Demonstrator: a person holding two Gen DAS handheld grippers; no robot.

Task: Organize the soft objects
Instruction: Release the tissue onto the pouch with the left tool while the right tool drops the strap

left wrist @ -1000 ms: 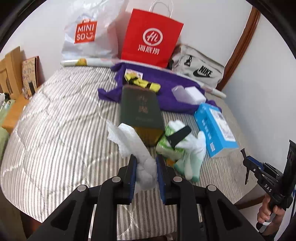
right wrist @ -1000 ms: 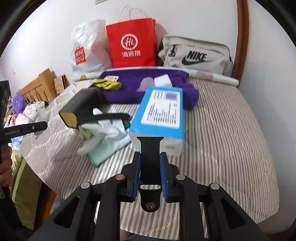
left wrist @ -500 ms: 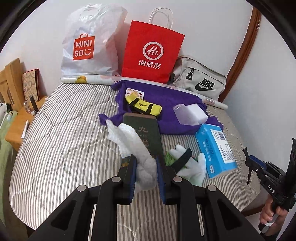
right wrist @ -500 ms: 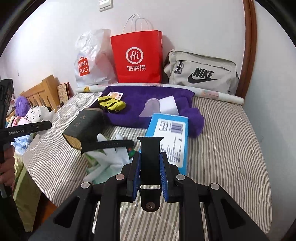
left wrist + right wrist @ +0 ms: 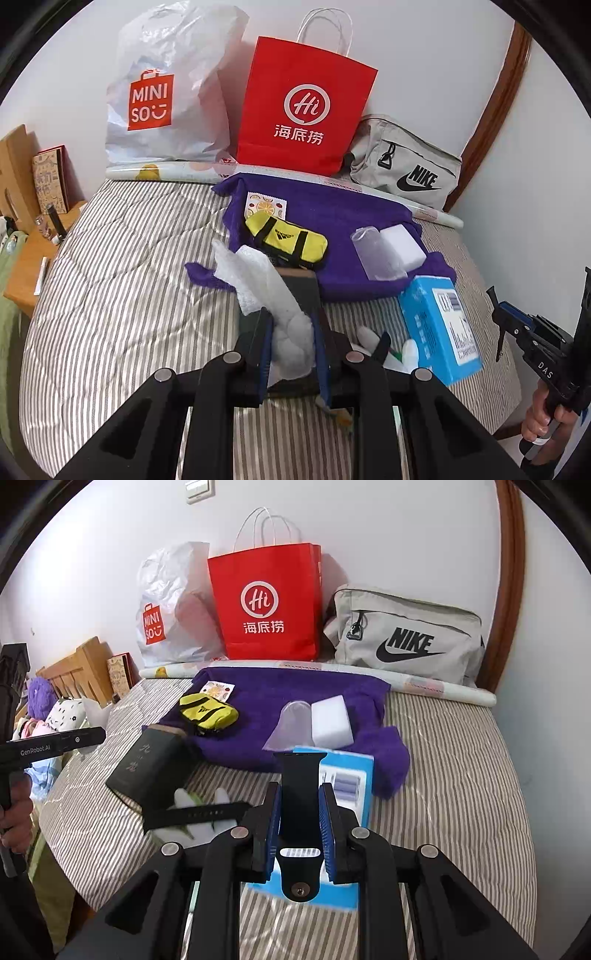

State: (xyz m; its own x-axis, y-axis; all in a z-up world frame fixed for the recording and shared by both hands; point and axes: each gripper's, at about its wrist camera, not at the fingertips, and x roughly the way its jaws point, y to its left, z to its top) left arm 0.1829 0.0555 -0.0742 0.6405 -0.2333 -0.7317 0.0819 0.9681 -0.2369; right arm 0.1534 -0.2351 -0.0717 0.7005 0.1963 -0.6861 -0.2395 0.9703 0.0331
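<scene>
White wrap [image 5: 273, 291] clamped in left tool [image 5: 291, 347], angled down | right tool [image 5: 300, 812] grips black strap [image 5: 300, 794]

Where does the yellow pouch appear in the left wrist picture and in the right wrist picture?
Left wrist: yellow pouch lies just above the centre, on the purple cloth.
Right wrist: yellow pouch lies left of centre, on the left part of the purple cloth.
Shared landmark: red bag at the wall behind.
</scene>
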